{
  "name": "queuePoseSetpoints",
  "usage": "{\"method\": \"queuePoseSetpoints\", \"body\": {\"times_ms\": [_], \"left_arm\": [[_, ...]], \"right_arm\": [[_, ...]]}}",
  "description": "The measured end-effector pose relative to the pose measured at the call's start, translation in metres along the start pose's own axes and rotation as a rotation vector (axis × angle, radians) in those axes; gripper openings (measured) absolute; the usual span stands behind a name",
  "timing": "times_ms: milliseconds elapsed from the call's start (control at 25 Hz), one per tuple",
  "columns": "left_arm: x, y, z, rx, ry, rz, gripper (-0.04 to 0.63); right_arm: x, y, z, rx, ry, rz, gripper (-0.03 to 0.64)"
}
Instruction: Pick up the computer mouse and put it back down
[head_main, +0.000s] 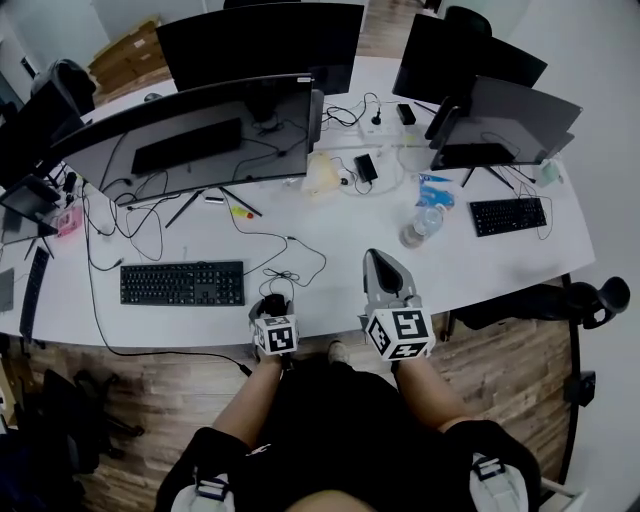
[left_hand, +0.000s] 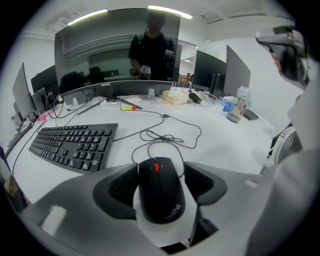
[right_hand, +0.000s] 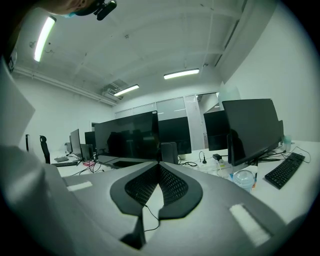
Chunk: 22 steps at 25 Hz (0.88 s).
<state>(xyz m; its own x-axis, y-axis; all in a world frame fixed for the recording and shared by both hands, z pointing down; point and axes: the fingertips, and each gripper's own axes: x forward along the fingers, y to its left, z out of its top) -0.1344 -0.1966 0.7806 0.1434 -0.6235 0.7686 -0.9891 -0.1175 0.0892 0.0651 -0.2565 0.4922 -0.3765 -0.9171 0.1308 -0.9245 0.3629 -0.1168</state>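
A black wired computer mouse (left_hand: 160, 195) with a red scroll wheel lies on the white desk (head_main: 330, 240) near its front edge. My left gripper (left_hand: 160, 166) points steeply down over it, open, with a pad on each side of the mouse and a thin gap showing on the right. In the head view the left gripper (head_main: 272, 302) covers the mouse. The mouse cable (left_hand: 165, 135) curls away across the desk. My right gripper (right_hand: 159, 164) is shut with nothing in it, and it hovers over the desk to the right (head_main: 376, 256).
A black keyboard (head_main: 182, 283) lies just left of the mouse. A wide curved monitor (head_main: 200, 140) stands behind it with loose cables. A plastic bottle (head_main: 420, 228) stands to the right, then a second keyboard (head_main: 508, 215) and more monitors.
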Motion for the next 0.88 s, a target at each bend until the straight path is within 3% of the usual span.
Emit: {"method": "queuePoseSetpoints", "body": {"times_ms": [160,440,560,880], "left_arm": [[0.006,0.002,-0.014,-0.011,0.040,0.012,0.316],[0.007,0.003,-0.016,0.016,0.015,-0.010,0.331],[0.001,0.012,-0.014,-0.023,0.021,-0.027,0.330],[-0.043,0.027,0.044,0.009,-0.140,0.001,0.330]], "right_arm": [[-0.002,-0.005,-0.002,0.004,0.005,-0.006,-0.002],[0.000,0.000,-0.001,0.011,0.002,0.013,-0.002],[0.001,0.005,0.002,0.015,-0.009,0.025,-0.002],[0.008,0.016,0.013,0.033,-0.051,0.051,-0.002]]}}
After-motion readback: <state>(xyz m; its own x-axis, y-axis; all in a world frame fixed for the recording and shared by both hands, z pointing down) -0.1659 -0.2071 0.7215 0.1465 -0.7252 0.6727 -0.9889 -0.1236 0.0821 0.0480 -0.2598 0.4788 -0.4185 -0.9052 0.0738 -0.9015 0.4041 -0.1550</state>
